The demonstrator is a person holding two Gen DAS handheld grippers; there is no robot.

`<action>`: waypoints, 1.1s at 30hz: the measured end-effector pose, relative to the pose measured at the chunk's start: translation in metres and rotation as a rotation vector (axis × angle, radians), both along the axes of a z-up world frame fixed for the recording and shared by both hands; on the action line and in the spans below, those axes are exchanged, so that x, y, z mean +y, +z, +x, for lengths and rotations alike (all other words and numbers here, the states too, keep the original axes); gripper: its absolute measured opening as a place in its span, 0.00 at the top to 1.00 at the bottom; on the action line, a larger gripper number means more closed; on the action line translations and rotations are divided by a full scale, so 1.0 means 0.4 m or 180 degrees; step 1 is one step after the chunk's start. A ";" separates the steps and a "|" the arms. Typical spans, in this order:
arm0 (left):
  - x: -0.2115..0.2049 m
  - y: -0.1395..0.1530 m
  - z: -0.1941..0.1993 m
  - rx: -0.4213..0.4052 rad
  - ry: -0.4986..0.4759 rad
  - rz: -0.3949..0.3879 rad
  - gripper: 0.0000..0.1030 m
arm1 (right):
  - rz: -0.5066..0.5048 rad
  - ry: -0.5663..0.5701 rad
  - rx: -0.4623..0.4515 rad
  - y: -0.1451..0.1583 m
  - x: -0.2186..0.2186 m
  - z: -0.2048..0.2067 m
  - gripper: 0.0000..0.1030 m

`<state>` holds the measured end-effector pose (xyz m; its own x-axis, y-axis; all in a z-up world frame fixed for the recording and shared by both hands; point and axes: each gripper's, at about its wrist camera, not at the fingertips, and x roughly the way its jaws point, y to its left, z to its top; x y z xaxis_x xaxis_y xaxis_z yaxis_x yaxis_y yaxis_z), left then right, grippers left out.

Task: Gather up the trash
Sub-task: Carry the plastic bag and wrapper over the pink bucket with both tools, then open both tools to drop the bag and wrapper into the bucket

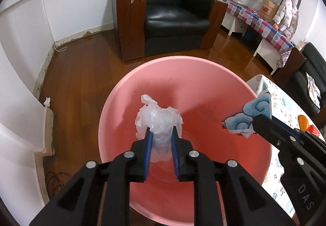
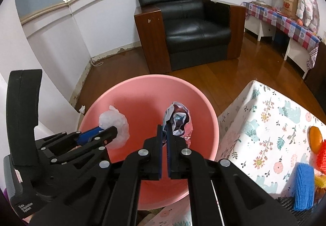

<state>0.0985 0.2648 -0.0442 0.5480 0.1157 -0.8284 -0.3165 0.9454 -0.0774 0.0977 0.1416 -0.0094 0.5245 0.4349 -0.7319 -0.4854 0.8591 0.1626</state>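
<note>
- Both grippers hang over the pink basin [image 1: 203,87], which sits low beside the table with the flowered cloth [image 2: 271,115]; wooden floor shows beyond its far rim.
- The left gripper [image 1: 161,134] has a crumpled white plastic bag [image 1: 156,117] between its blue pads [image 1: 148,144]. The jaws stand partly apart around the wad, and the plastic bulges out past the tips. Whether the pads press on it or it is already slipping free, I cannot tell for sure; it looks loosely held at best.
- The right gripper [image 2: 165,126] is clamped tight on a crinkled foil wrapper [image 2: 179,120], silver with blue and dark print, pinched by one edge so most of it sticks out above the fingertips.
- Seen from the left side, that wrapper [image 1: 244,115] hangs near the right rim of the basin, inside its edge.
- My reading: this is the drop-off step. Both pieces of trash are over the bowl, neither yet lying in it, and the basin looks otherwise bare.
- What comes next, I'd judge, is letting go: spreading the left jaws wide enough for the bag to fall, and opening the right ones over the basin's middle, not its rim.
- Light plastic and foil can cling to pads, so a small shake may be needed.
- An orange fruit [image 2: 314,140] and bright scrubbers [image 2: 303,187] sit on the table, near right.
</note>
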 end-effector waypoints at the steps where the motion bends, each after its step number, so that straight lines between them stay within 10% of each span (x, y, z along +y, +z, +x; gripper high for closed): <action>1: 0.001 -0.002 0.002 0.0006 0.0012 0.0003 0.79 | -0.0007 -0.0016 -0.0001 -0.002 0.000 0.001 0.96; 11: 0.006 0.013 -0.009 -0.0102 0.0005 0.0029 0.52 | -0.0084 -0.0079 0.0063 -0.012 0.002 0.011 0.96; 18: 0.001 0.031 -0.023 -0.0145 0.0003 0.0023 0.50 | -0.0046 -0.0045 0.0000 0.000 -0.011 -0.008 0.70; 33: -0.066 0.105 -0.067 -0.0216 -0.0120 0.0058 0.50 | 0.0015 -0.0062 -0.0249 0.067 -0.084 -0.083 0.69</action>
